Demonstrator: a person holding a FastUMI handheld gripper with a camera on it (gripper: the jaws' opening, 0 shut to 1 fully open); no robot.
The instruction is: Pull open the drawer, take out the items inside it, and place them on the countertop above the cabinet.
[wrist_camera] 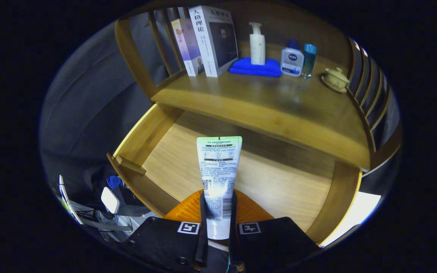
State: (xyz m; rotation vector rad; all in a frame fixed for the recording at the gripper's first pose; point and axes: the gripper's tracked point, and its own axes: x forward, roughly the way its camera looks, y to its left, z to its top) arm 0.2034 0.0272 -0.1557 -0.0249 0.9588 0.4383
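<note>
My gripper (218,212) is clamped on a white tube (218,178), both fingers pressing its lower end, the tube pointing ahead over the open drawer (279,182). Beyond it lies the wooden surface (264,102) with books (207,38) and bottles (292,60).

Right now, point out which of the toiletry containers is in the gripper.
The white tube, clamped between the gripper fingers above the open drawer. The pump bottle, the blue-capped white bottle and the teal bottle stand on the countertop.
</note>
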